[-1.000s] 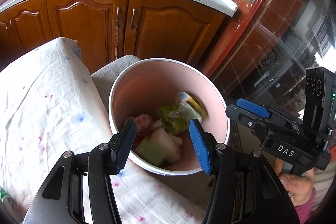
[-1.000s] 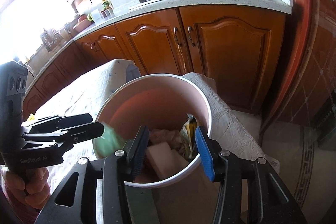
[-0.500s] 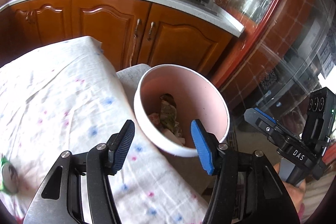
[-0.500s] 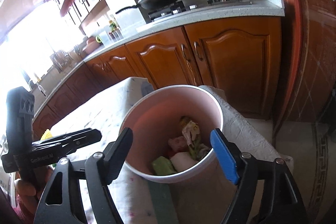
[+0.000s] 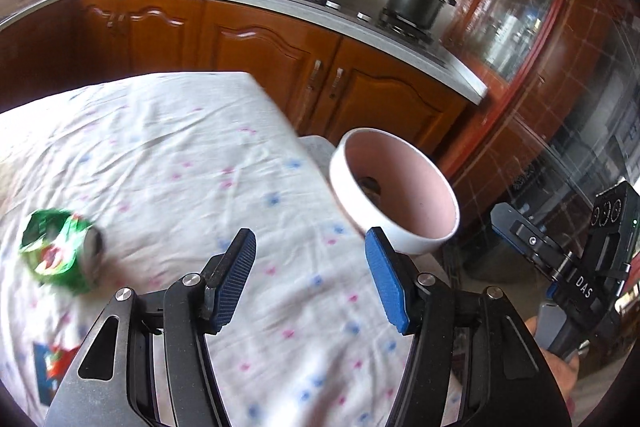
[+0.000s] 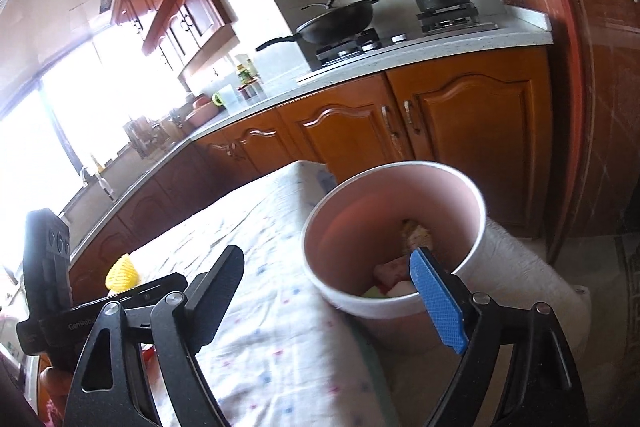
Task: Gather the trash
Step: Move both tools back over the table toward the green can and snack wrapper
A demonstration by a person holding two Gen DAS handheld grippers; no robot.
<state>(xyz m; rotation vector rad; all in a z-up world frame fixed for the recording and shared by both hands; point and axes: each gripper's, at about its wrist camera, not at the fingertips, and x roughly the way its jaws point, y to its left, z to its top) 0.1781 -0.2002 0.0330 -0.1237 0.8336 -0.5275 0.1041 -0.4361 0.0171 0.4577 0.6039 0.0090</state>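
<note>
Trash: crushed green can (image 5: 60, 251) lies near tablecloth's left edge | left gripper (image 5: 310, 281) nearer, jaws apart, empty | right gripper (image 6: 340, 295) spread wide, empty, jaws just opening, beside pink bin (image 6: 472, 195)

Crushed can (image 5: 60, 251) on table (image 5: 168, 163); bin (image 5: 394, 195) just beside table's right edge.

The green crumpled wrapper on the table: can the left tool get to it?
Probably yes. The green wrapper lies in the open on the tablecloth, off to the left of the left tool. Its jaws stand open with nothing between them, and nothing lies in between.
</note>
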